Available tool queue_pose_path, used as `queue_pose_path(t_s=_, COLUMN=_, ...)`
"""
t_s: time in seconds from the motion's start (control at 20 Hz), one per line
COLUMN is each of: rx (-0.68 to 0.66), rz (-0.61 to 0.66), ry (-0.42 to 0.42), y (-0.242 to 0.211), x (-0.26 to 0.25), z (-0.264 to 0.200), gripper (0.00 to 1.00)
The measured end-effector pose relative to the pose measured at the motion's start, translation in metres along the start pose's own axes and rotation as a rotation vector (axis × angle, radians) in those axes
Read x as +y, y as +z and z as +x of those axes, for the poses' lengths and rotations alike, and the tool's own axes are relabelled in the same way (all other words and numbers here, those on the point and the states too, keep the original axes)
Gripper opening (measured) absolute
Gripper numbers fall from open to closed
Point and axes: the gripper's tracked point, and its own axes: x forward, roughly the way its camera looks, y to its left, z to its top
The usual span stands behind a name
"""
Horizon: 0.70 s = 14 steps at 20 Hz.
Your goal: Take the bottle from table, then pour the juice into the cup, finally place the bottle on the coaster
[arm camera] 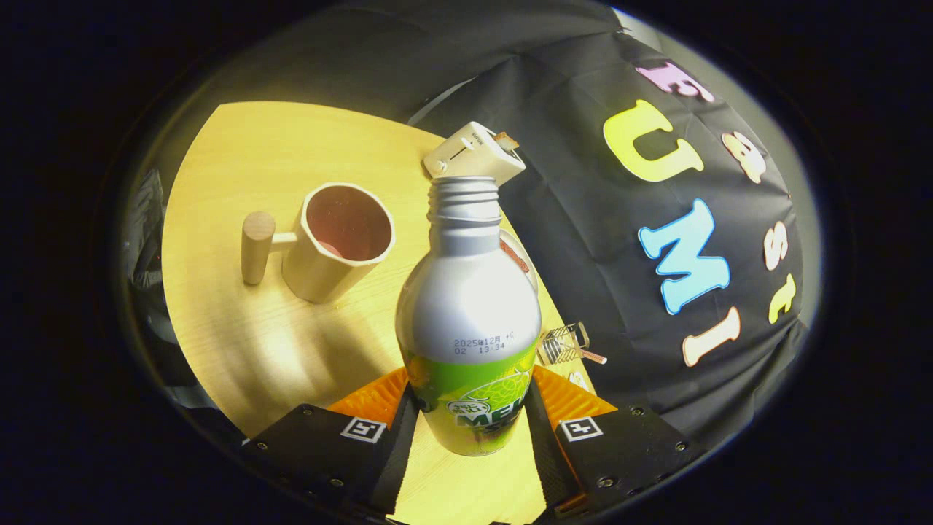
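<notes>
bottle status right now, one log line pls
bottle: uncapped, between both fingers, tilted | gripper: shut on bottle | cup: beyond fingers, upright on table | pour: not yet seen

Light wooden bench [240, 343], lit warmly from above, its far edge meeting the black cloth wall [583, 240] of the booth. A small white box-shaped device [474, 153] (a slot runs along its upper face, and a brownish tab projects from its far corner) sits at the far edge of the bench, against the wall. A small clear, ribbed object [565, 344] with a thin stick protruding lies nearer, also beside the wall.
</notes>
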Motion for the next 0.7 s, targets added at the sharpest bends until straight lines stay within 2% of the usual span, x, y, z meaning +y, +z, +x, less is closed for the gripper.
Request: queue_pose_path(t_s=0.7, rx=0.128, rz=-0.192, ry=0.036, y=-0.003, x=0.016, z=0.019, gripper=0.72)
